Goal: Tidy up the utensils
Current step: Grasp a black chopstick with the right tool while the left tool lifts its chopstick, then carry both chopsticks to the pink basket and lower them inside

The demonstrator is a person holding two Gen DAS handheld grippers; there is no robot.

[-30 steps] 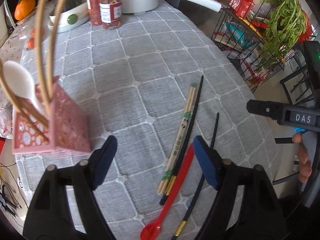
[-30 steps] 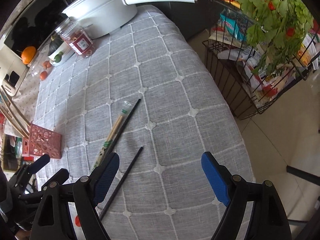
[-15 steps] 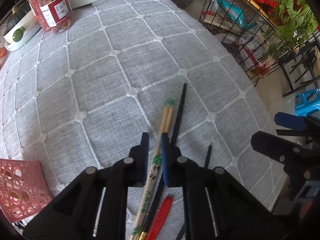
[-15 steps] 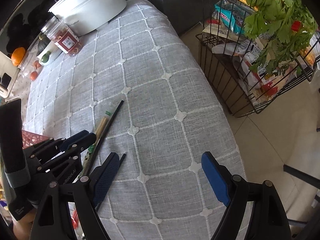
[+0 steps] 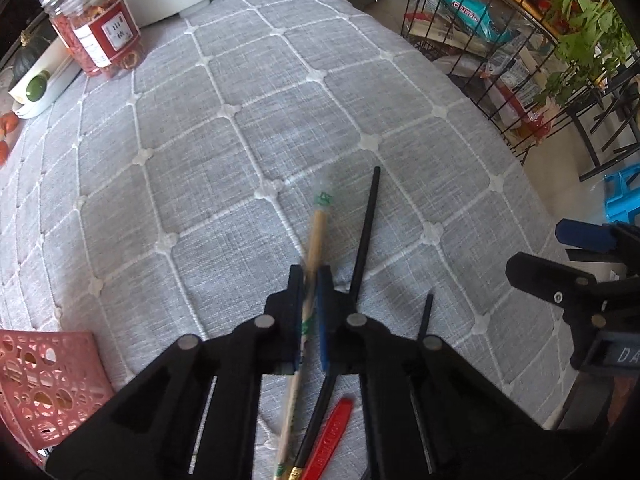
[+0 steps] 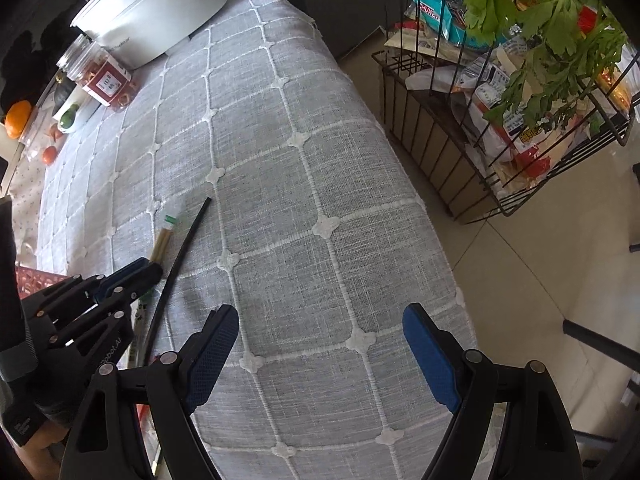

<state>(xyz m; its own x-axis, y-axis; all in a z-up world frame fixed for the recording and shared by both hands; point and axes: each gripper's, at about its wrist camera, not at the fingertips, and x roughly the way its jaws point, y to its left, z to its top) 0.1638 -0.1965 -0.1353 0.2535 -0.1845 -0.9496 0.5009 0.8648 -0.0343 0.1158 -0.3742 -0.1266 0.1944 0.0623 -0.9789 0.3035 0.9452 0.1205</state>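
My left gripper point(image 5: 310, 276) is shut on the wrapped bamboo chopsticks point(image 5: 316, 236), whose green-tipped end sticks out ahead of the jaws; they look blurred. A long black chopstick point(image 5: 366, 232) lies just right of them, a shorter black one point(image 5: 426, 314) further right, and a red spoon handle point(image 5: 330, 440) lies below. The pink utensil basket point(image 5: 44, 376) stands at the lower left. My right gripper point(image 6: 320, 344) is open and empty above the tablecloth near the table's right edge. In the right wrist view the left gripper point(image 6: 136, 270) holds the bamboo chopsticks point(image 6: 162, 242) beside the long black chopstick point(image 6: 180, 256).
A grey checked tablecloth point(image 5: 200, 140) covers the table. At the back stand a red-labelled jar point(image 5: 96, 36), a white pot point(image 6: 152, 12) and a white dish with fruit point(image 5: 38, 84). A wire rack with greens and packets point(image 6: 520, 80) stands past the table's right edge.
My left gripper went from open to closed around the bamboo chopsticks, moving forward away from the basket; the chopsticks now shift in its grip. The right gripper moved slightly forward, staying open.
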